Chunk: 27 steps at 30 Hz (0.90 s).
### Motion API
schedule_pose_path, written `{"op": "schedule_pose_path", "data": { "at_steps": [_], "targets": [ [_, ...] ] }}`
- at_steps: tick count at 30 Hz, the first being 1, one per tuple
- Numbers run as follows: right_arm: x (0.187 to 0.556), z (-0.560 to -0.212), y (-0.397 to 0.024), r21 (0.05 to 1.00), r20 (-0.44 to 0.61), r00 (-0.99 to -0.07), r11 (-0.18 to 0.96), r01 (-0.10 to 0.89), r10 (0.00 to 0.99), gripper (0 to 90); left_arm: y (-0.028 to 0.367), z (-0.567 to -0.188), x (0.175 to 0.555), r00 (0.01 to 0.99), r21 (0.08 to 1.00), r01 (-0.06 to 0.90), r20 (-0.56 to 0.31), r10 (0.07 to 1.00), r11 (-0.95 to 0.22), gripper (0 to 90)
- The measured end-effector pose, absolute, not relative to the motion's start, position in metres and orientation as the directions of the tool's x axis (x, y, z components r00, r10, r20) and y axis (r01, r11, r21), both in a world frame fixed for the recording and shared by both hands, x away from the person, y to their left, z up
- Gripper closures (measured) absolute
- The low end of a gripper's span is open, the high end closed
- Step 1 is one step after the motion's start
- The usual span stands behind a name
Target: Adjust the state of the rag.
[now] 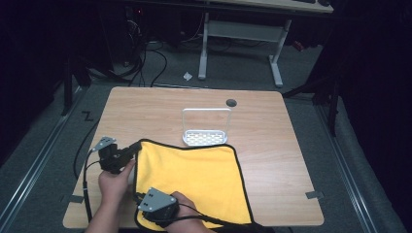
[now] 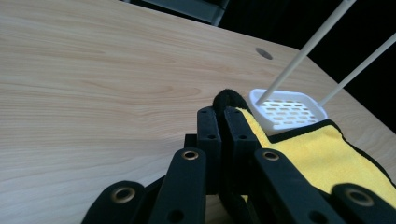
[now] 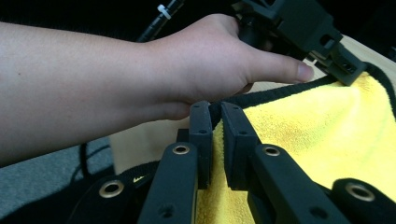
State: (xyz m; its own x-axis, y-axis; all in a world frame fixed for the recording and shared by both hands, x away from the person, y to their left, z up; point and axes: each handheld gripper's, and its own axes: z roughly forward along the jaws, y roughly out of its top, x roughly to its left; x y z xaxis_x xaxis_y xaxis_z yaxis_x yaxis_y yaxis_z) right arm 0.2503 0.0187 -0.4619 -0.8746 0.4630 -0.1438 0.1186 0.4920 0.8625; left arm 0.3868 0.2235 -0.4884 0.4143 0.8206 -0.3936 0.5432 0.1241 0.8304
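A yellow cloth (image 1: 194,182) with a black hem lies spread on the wooden table (image 1: 145,107), its near edge hanging over the front. My left gripper (image 1: 137,146) is shut on the cloth's far left corner (image 2: 227,100), the black hem pinched between its jaws. My right gripper (image 1: 138,198) is shut on the cloth's left hem (image 3: 215,112) nearer the front edge. In the right gripper view the yellow cloth (image 3: 322,130) stretches from my jaws toward the left gripper (image 3: 348,74), held in a hand.
A small white slotted basket (image 1: 205,138) with a tall wire handle stands just beyond the cloth's far edge; it is the white basket (image 2: 287,112) close to the held corner. A round cable hole (image 1: 231,102) sits at the table's back. Desk legs and cables lie on the floor behind.
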Motion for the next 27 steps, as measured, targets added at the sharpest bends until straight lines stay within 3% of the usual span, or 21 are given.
{"op": "schedule_pose_path", "data": {
  "at_steps": [5,9,27],
  "targets": [
    [0.246,-0.457,0.038,0.870,-0.158,-0.890,0.486,0.079,0.428,84.1,0.239,-0.476,0.381,0.398,0.834,0.540,-0.373,0.838,0.115,86.5],
    [0.248,-0.454,0.028,0.877,-0.146,-0.880,0.471,0.097,0.453,84.1,0.226,-0.477,0.386,0.386,0.823,0.553,-0.393,0.835,0.132,86.4],
    [0.251,-0.472,-0.114,0.863,-0.126,-0.737,0.439,0.249,0.664,83.9,0.097,-0.491,0.410,0.437,0.809,0.584,-0.380,0.815,0.064,86.1]
  ]
}}
